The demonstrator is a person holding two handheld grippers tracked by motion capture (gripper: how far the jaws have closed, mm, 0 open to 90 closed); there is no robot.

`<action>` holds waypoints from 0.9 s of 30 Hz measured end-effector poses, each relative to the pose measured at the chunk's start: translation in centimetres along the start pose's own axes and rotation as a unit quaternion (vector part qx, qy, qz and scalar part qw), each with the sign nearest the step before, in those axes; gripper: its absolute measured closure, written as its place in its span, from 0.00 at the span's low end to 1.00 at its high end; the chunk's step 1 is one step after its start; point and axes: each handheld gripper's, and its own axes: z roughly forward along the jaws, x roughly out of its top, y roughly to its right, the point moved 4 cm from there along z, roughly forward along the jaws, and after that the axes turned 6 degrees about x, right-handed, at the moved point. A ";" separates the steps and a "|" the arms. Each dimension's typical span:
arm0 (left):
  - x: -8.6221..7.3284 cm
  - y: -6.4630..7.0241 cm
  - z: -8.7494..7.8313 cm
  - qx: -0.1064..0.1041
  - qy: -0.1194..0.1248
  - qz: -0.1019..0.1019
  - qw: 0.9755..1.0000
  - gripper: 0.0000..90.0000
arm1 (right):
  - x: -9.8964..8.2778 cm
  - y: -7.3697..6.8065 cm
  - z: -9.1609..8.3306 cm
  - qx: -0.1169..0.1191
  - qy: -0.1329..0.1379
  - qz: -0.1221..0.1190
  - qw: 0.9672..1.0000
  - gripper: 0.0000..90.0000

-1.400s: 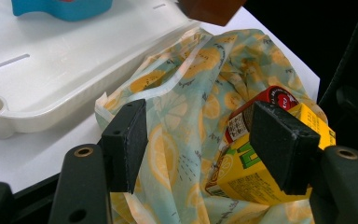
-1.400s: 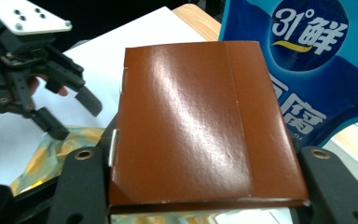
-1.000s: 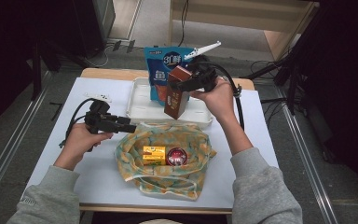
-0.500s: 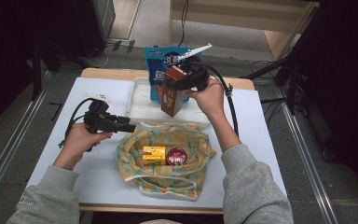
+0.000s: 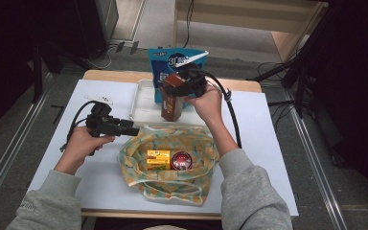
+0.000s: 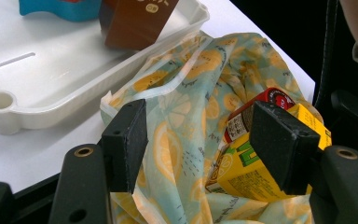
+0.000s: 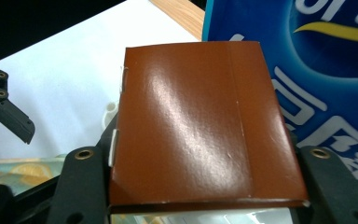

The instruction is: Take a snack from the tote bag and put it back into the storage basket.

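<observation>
My right gripper (image 5: 178,88) is shut on a brown carton (image 5: 171,104), gripping its upper part, and the carton (image 7: 200,126) sits between the jaws in the right gripper view. The carton's lower end (image 6: 133,25) is down inside the white tray (image 5: 141,98); whether it touches the tray floor I cannot tell. My left gripper (image 5: 132,131) is open and level at the left edge of a lemon-print cloth bag (image 5: 191,143). The bag (image 6: 177,140) lies between the open jaws, and the pads are not pressing on it. A yellow carton (image 5: 158,159) and a red can (image 5: 181,161) lie in the bag.
A blue snack bag (image 5: 170,58) stands at the tray's far end, right behind the brown carton. The tray (image 6: 42,79) is otherwise bare. White table surface (image 5: 268,143) lies right of the cloth bag. Cables trail from both grippers across the table.
My right gripper has carried the brown carton down and to the left, into the tray. The left gripper and the cloth bag have stayed put.
</observation>
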 end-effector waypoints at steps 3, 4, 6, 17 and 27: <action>0.0 -0.1 0.0 0.000 0.000 0.001 1.000 0.41 | -0.4 0.0 0.5 0.000 0.000 0.002 1.000 0.49; 0.0 -0.1 0.0 0.000 0.000 0.000 1.000 0.41 | -0.6 0.0 0.7 -0.001 0.000 0.001 1.000 0.49; 0.0 -0.1 0.0 0.000 0.000 -0.001 1.000 0.41 | -1.0 0.0 0.9 -0.002 0.001 0.001 1.000 0.49; -0.1 -0.1 0.0 0.001 0.002 -0.004 1.000 0.41 | -2.5 0.4 0.1 0.009 0.015 -0.002 1.000 0.50; -0.2 -0.1 0.0 0.003 0.000 -0.004 1.000 0.42 | -4.0 0.7 -1.2 0.008 0.011 -0.007 1.000 0.50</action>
